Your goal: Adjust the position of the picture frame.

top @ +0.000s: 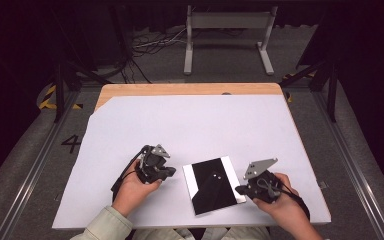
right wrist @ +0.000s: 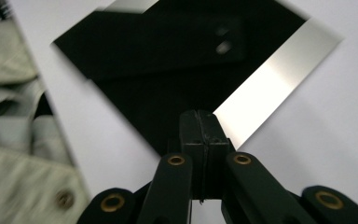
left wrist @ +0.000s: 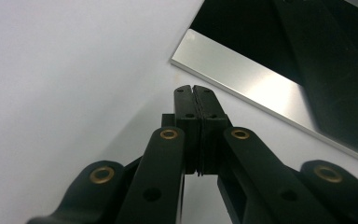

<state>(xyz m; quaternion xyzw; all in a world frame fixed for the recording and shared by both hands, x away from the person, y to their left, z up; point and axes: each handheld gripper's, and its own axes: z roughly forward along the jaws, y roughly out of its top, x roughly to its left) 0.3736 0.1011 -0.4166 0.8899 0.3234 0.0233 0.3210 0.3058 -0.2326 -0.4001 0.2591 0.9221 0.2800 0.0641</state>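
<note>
A flat square plate (top: pixel 213 185), black with shiny silver strips along two sides, lies on the white table (top: pixel 190 125) near its front edge. My left gripper (top: pixel 172 171) is just left of the plate, shut and empty; in the left gripper view its tips (left wrist: pixel 195 91) point at the silver strip (left wrist: pixel 247 84). My right gripper (top: pixel 239 189) sits at the plate's right edge, also shut with nothing held. In the right gripper view its closed tips (right wrist: pixel 199 116) hover over the plate (right wrist: pixel 168 60) near the silver strip (right wrist: pixel 279 65).
A pale sleeve (right wrist: pixel 14 130) and a jacket button show at the table's front edge. Beyond the wooden far edge (top: pixel 190 89) stands a grey metal frame (top: pixel 227 35) on the floor, with cables beside it.
</note>
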